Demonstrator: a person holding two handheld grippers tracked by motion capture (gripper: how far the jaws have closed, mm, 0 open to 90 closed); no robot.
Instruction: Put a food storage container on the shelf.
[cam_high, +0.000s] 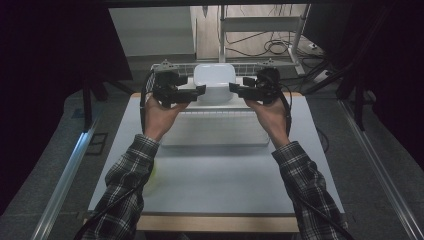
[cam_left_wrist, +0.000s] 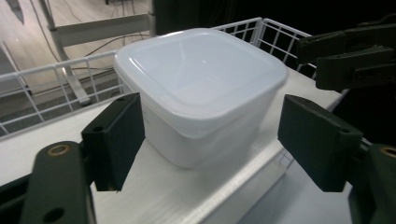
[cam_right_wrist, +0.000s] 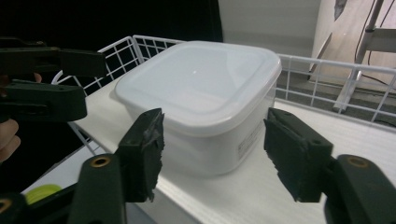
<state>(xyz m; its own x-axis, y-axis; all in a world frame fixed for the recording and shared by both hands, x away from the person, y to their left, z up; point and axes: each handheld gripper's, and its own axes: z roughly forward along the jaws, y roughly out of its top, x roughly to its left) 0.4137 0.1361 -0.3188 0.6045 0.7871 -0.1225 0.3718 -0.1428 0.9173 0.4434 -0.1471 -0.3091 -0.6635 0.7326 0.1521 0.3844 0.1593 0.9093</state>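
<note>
A white square plastic container (cam_high: 215, 80) with its lid on stands on a white shelf (cam_high: 215, 132) at the far middle of the table. My left gripper (cam_high: 201, 90) is at its left side and my right gripper (cam_high: 233, 88) at its right side, tips pointing inward at it. In the left gripper view the container (cam_left_wrist: 201, 88) sits between the jaws of the open left gripper (cam_left_wrist: 210, 140), with a gap on each side. The right gripper view shows the container (cam_right_wrist: 201, 93) the same way: the right gripper (cam_right_wrist: 215, 149) is open and its jaws flank the near corner.
A white wire rail (cam_high: 250, 67) runs around the back and sides of the shelf. A small yellow-green object (cam_right_wrist: 42, 192) lies on the table below the shelf, near the left sleeve (cam_high: 152, 175). Dark curtains hang left and right; a metal stand and cables (cam_high: 260, 45) are behind.
</note>
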